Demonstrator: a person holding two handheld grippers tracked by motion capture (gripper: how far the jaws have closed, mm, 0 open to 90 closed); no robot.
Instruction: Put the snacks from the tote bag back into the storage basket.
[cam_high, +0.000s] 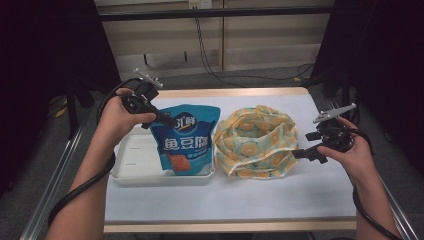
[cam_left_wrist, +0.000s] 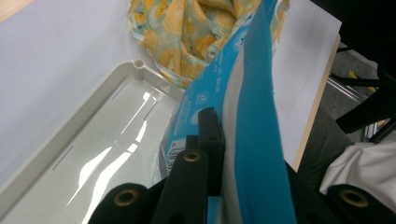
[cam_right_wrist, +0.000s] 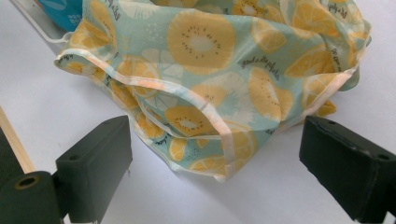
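We see the left gripper (cam_high: 167, 120) in the upper left of the high view, its 2 jaws clamped on the top edge of the blue snack bag (cam_high: 186, 142). In the left gripper view that bag (cam_left_wrist: 254, 116) rises edge-on from between the jaws, up the middle of the frame. The bag's lower end rests in the white tray (cam_high: 131, 172) at centre left of the high view. Just right of the tray lies the fruit-print cloth bag (cam_high: 257, 140), bunched on the table (cam_high: 300, 195). At the right, the right gripper (cam_high: 306, 153) sits just beside the cloth bag's edge, jaws wide apart, with the cloth (cam_right_wrist: 219, 93) lying just ahead of the gap between them.
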